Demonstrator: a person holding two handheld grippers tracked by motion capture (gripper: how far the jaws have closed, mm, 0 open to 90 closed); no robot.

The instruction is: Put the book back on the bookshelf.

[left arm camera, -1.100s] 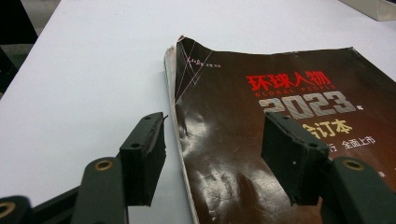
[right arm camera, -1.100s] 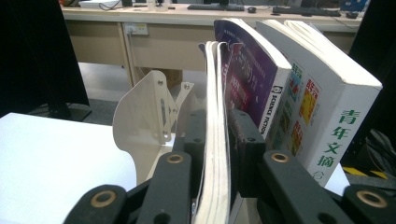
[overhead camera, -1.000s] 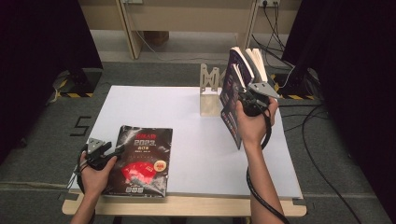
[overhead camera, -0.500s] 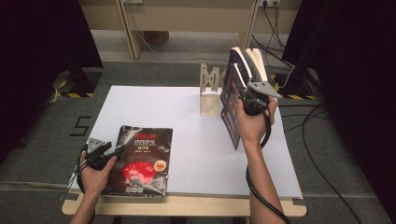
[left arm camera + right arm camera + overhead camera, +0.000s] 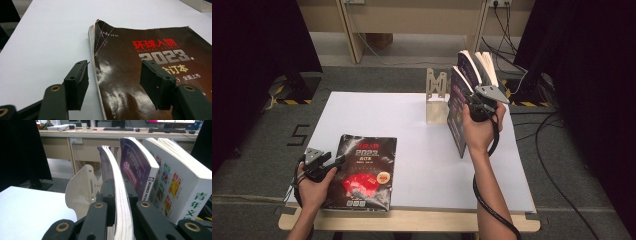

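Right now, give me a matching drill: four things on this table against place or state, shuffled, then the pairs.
Things:
1. black magazine
2. metal bookend
3. left gripper
4. right gripper

Place or state:
A. jaws shut on an upright book
B. lies flat at the table's near left corner
C. jaws open, astride the magazine's edge
D. stands at the far side, left of the upright books

Pairs: 1-B, 2-D, 3-C, 4-A

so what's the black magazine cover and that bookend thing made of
Black magazine: glossy coated paper, judging by its sheen, creases and frayed corner. Bookend: probably thin sheet metal with a matte cream finish, given its thin curved edge and punched holes; painted plastic can't be ruled out.
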